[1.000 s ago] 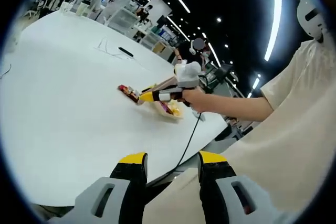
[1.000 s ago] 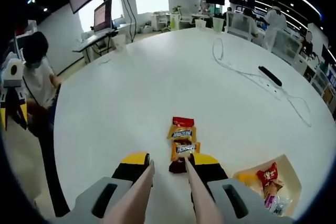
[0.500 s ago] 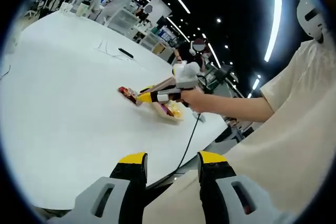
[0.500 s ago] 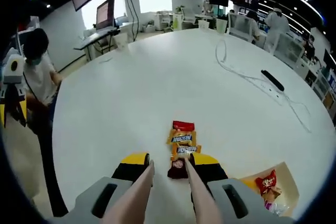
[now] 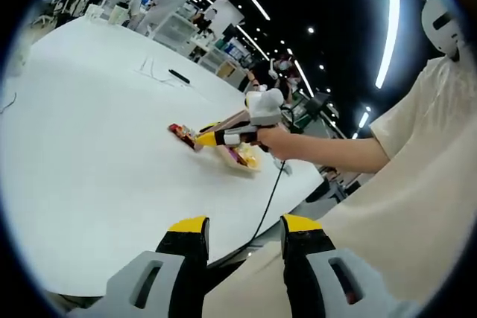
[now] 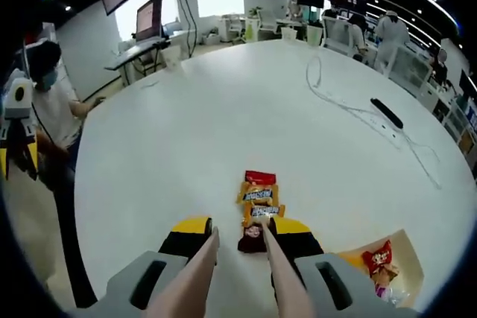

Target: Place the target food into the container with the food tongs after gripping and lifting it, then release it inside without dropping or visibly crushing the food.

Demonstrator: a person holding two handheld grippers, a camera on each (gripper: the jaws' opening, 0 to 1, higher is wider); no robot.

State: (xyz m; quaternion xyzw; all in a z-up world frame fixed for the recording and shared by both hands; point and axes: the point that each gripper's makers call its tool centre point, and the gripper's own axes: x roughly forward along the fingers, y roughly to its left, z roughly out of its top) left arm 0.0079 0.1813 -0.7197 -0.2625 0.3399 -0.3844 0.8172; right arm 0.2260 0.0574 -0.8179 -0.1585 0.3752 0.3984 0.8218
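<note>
A row of snack packets lies on the white table (image 6: 171, 147): a red one (image 6: 260, 177), two orange ones (image 6: 258, 194) and a dark red one (image 6: 252, 237) nearest me. My right gripper (image 6: 240, 230) is shut on the food tongs (image 6: 200, 273), whose two beige arms reach forward, tips apart on either side of the dark red packet. The beige container (image 6: 406, 255) sits at the lower right with a red packet (image 6: 380, 257) inside. In the left gripper view my left gripper (image 5: 244, 227) hangs open off the table edge, and the right gripper (image 5: 223, 137) touches the packets (image 5: 179, 131).
A white cable (image 6: 350, 106) and a black bar-shaped object (image 6: 386, 113) lie on the far right of the table. A person (image 6: 52, 109) stands at the table's left edge. A black cord (image 5: 267, 202) hangs from the right gripper over the table edge.
The right gripper with the tongs has crept slightly toward the packet row, so the dark red packet now lies between the tong tips. The left gripper has not moved.
</note>
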